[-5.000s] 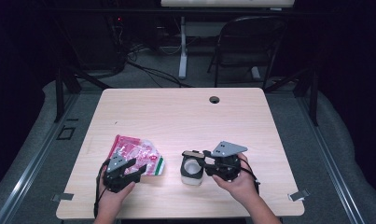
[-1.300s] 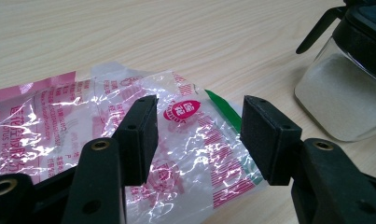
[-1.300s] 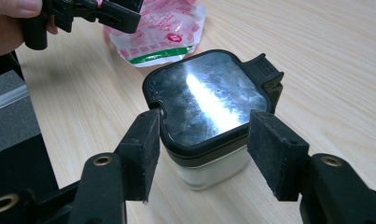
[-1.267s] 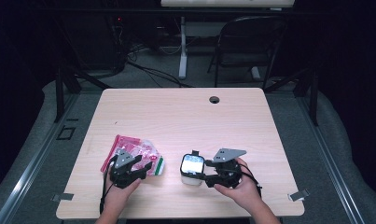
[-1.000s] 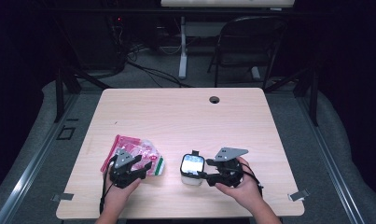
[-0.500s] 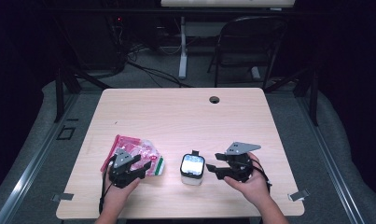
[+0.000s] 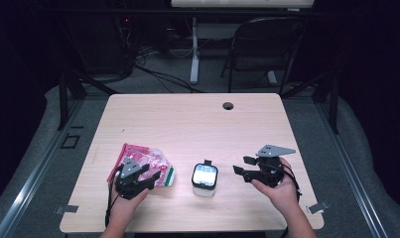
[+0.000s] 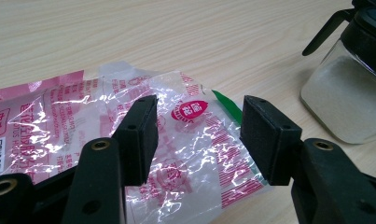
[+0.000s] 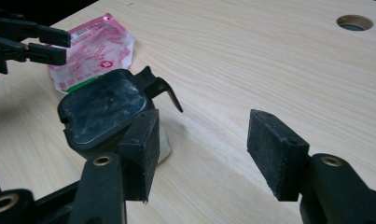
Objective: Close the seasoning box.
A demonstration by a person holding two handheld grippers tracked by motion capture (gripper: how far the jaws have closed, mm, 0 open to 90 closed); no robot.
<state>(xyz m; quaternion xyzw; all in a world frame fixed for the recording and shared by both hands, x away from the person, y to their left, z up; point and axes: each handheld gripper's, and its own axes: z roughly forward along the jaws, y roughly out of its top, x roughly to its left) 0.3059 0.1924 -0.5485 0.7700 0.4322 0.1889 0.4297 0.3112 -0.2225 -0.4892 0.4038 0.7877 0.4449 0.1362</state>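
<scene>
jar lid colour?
Black: the jar has a black lid with a black lever, over a clear body; clearest in the right gripper view.

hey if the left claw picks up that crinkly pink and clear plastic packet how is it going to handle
The crinkly pink and clear plastic packet will probably be floppy and sag: its film is thin and wrinkled. It lies nearly flat on the wooden table, so it is likely light. The glossy film may slip between the left claw's pads.

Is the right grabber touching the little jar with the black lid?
Apart. The high view shows bare table between the right gripper and the jar.
</scene>
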